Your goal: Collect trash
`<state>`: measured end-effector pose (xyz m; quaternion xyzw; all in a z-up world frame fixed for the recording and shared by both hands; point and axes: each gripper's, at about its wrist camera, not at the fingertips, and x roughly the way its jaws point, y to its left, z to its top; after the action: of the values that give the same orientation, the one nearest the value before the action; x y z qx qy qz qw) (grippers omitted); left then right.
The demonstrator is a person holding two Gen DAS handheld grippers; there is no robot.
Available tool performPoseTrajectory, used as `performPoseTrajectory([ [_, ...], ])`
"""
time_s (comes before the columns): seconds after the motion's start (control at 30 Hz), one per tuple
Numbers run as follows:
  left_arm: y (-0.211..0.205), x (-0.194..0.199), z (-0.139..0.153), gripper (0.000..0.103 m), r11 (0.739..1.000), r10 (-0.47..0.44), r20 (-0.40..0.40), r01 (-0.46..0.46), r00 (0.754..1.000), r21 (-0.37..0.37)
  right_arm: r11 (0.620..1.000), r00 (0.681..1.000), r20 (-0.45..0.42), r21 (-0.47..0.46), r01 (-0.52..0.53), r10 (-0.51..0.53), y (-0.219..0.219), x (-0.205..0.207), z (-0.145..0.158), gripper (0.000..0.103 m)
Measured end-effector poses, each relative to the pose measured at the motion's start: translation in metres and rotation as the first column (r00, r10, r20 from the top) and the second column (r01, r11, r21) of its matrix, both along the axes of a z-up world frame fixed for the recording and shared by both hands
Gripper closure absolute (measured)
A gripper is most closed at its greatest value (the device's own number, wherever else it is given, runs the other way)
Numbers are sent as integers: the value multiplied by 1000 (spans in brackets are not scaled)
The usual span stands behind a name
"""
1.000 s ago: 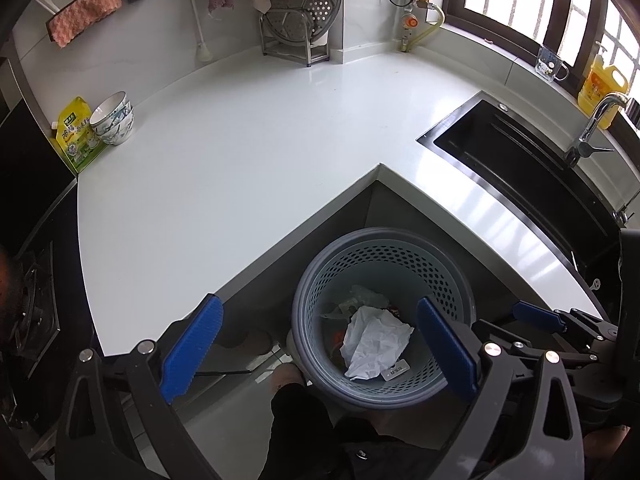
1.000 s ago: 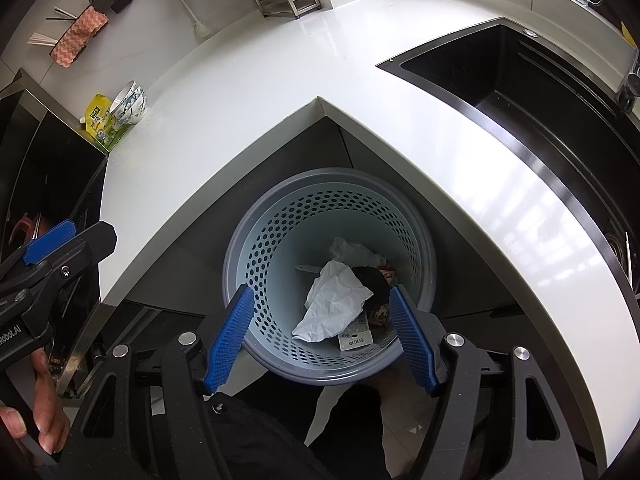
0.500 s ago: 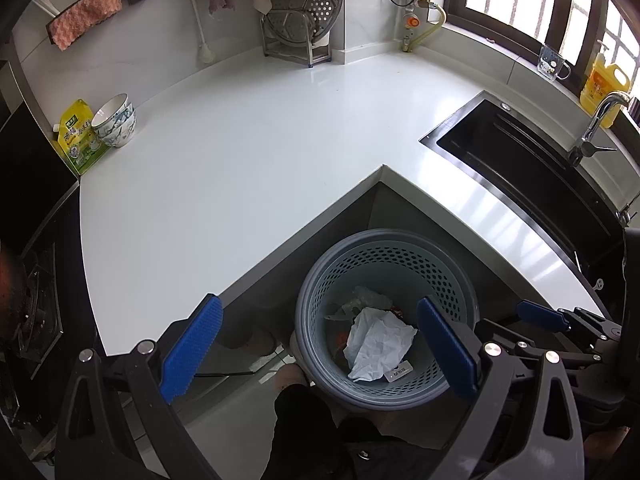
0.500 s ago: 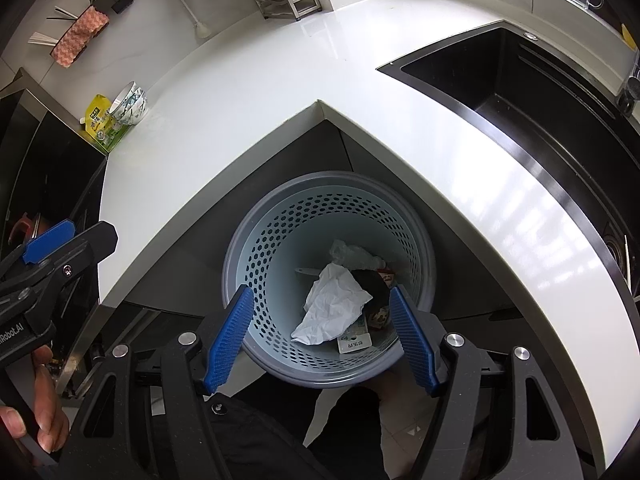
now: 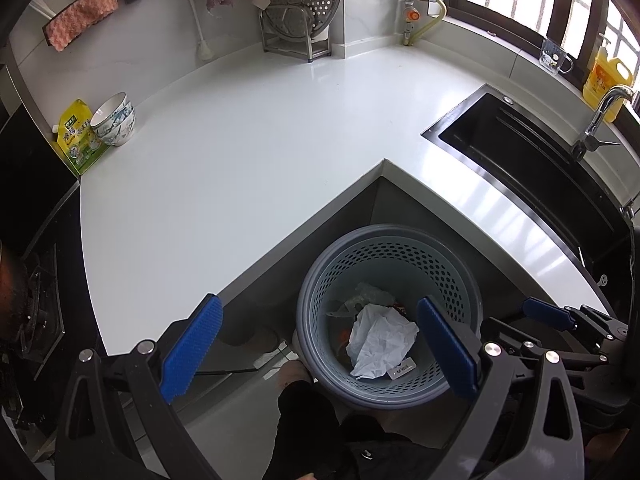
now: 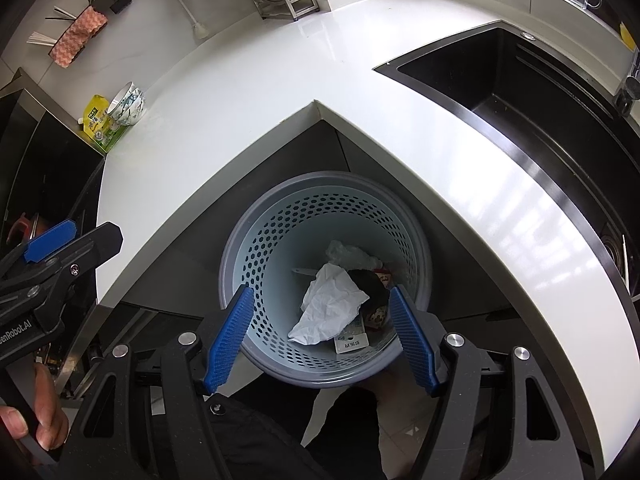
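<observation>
A grey perforated waste basket stands on the floor in the inner corner of the white L-shaped counter. Crumpled white paper, a clear wrapper and small packets lie in it. My left gripper is open and empty, above and just left of the basket. My right gripper is open and empty, right above the basket's near rim. Each gripper shows at the edge of the other's view.
Stacked bowls and a yellow-green pouch sit at the counter's far left. A black sink with a tap is on the right. A metal rack stands at the back wall. A stove is at the left.
Both views have drifted slightly; the basket sits a little further right in the left wrist view. The trash in the basket has not moved. Both grippers stay open.
</observation>
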<state>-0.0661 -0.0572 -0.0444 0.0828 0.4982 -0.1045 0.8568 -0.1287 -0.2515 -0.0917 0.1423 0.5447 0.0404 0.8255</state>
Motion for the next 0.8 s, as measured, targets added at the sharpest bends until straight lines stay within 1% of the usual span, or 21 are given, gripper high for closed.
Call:
performPoseTrajectory([
  [0.43, -2, 2, -4, 7, 1000, 10, -19, -10, 1000, 16, 1000, 1000, 6, -13, -11, 11, 9, -1, 1, 36],
  [0.6, -1, 2, -6, 6, 1000, 17, -27, -16, 999, 12, 1000, 1000, 6, -12, -5, 5, 8, -1, 1, 36],
  [0.8, -1, 1, -4, 6, 1000, 13, -13, -12, 1000, 8, 1000, 1000, 5, -10, -5, 5, 8, -1, 1, 36],
])
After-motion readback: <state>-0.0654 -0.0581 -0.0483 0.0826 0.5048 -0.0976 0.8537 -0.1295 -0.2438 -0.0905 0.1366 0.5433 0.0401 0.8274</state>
